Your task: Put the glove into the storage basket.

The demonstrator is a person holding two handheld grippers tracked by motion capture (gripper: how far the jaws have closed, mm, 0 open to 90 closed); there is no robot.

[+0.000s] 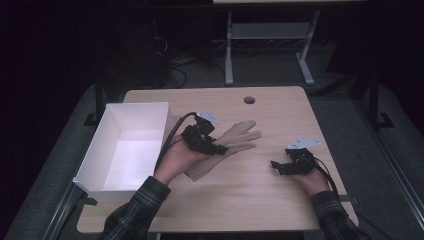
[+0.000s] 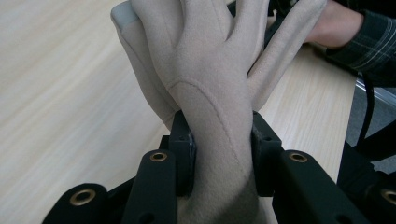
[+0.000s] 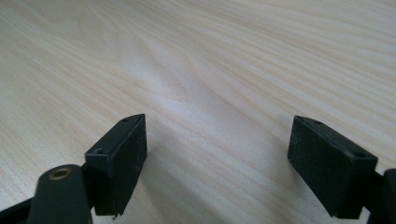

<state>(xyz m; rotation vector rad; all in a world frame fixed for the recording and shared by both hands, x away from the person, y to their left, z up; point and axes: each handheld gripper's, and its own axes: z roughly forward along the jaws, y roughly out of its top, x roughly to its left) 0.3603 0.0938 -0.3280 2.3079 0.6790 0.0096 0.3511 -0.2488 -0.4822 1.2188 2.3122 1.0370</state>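
Observation:
A beige glove [image 1: 239, 137] lies near the middle of the wooden table [image 1: 260, 195], its fingers pointing to the right. My left gripper [image 1: 214, 148] is shut on the glove's cuff end. In the left gripper view the two black jaws pinch the glove [image 2: 205, 70] at the wrist, and its fingers spread upward, with a second beige layer behind it. My right gripper [image 1: 278, 166] rests at the table's right side with its jaws wide apart. In the right gripper view the pads [image 3: 122, 158] stand over bare wood with nothing between them.
A white open box [image 1: 100, 175] stands at the table's left edge, close to my left forearm. A round cable hole [image 1: 249, 100] sits near the table's far edge. A metal frame [image 1: 270, 35] stands on the dark floor beyond the table.

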